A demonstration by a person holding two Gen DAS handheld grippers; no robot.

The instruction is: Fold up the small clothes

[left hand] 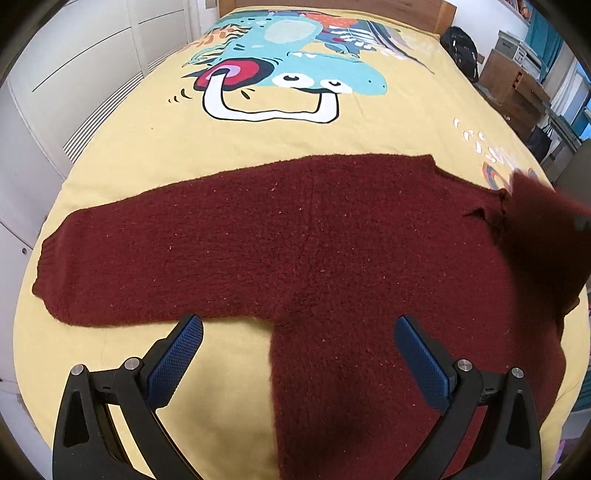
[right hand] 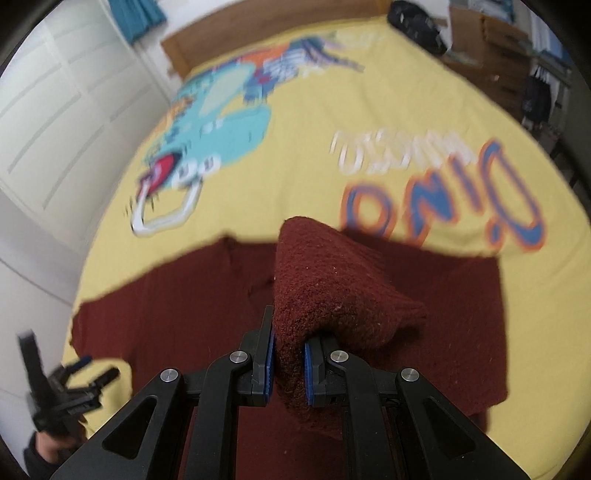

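Note:
A dark red knitted sweater (left hand: pixel 314 236) lies flat on the yellow bedspread (left hand: pixel 258 140), its left sleeve (left hand: pixel 110 258) stretched out to the left. My left gripper (left hand: pixel 298 334) is open and empty, hovering over the sweater's lower body near the left armpit. My right gripper (right hand: pixel 289 354) is shut on the sweater's right sleeve (right hand: pixel 332 284) and holds it lifted above the sweater's body (right hand: pixel 184 302). The lifted sleeve also shows blurred at the right of the left wrist view (left hand: pixel 546 236). The left gripper also shows at the lower left of the right wrist view (right hand: pixel 92 373).
The bedspread carries a dinosaur print (left hand: pixel 295 66) and lettering (right hand: pixel 436 184). White wardrobe doors (left hand: pixel 74 74) stand to the left of the bed. A wooden headboard (right hand: pixel 258 33), a black bag (left hand: pixel 461 48) and wooden furniture (left hand: pixel 517 85) lie beyond and to the right.

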